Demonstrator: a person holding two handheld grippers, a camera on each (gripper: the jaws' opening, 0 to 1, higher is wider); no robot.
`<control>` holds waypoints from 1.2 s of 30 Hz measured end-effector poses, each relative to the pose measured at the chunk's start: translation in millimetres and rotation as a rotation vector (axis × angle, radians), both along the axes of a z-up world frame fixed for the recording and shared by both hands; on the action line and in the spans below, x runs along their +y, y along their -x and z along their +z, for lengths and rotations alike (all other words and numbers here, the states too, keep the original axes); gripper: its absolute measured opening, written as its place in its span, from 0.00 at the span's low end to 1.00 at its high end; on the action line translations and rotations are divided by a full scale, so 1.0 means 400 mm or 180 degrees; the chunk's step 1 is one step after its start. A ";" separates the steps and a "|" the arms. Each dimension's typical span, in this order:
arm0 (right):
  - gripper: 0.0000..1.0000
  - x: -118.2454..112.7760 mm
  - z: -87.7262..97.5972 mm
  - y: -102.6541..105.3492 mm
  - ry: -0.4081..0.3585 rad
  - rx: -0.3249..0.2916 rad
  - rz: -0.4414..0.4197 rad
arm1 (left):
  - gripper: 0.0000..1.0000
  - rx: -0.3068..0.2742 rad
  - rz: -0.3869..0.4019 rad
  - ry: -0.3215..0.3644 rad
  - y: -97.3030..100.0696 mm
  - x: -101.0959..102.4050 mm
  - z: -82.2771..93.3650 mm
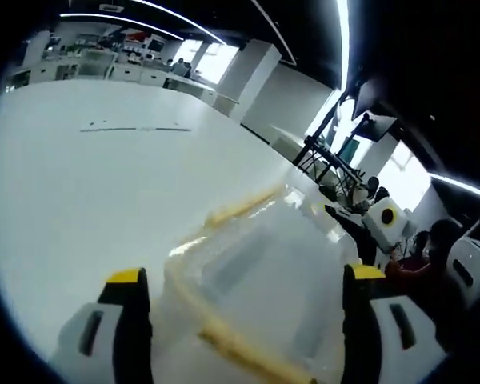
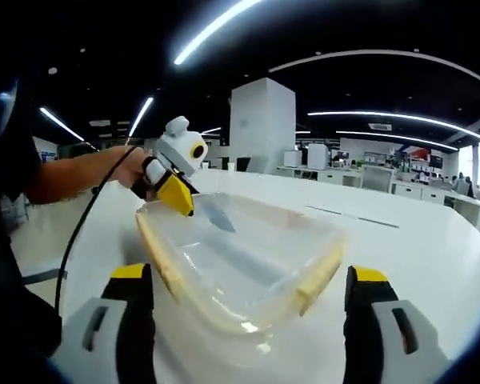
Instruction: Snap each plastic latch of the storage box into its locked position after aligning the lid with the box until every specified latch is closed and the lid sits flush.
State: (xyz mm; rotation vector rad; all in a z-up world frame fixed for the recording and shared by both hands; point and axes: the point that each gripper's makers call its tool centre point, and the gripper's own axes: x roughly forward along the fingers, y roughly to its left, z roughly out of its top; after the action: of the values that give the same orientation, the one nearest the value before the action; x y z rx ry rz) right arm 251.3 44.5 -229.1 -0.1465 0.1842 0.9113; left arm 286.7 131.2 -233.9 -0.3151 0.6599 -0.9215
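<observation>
**Seating the lid before any latch is pressed**

The clear storage box [image 2: 240, 268] rests on the white table [image 2: 432, 240], tilted toward the right gripper view, with cream-coloured latches [image 2: 318, 278] showing along its sides; whether the lid is on and flush cannot be told through the transparent plastic. The step in hand looks like alignment, so a careful worker would settle the box flat and check every edge before pushing a latch; pressing one side early would likely lift the opposite corner.

The left gripper [image 2: 178, 198] reaches in over the far rim of the box, its yellow tips at or touching the plastic, held by a person's hand [image 2: 140, 178] with the forearm stretched across the table; in the left gripper view its own jaws stand wide apart either side of the box [image 1: 256, 280], clamped on nothing. The right gripper [image 2: 248, 280] sits low at the near edge, jaws likewise spread wide and empty, the box between them and beyond; it is placed to steady the near side while the other hand works.
</observation>
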 end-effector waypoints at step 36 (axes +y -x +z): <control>1.00 -0.136 0.115 -0.023 -0.0207 -0.0335 -0.0383 | 1.00 -0.1207 0.0958 0.0378 0.045 0.195 0.166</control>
State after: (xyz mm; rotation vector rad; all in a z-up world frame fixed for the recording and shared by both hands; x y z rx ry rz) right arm 260.5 -9.7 -183.1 -0.1214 0.0649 0.7867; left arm 268.5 209.2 -167.6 -0.3241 0.2010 -0.7058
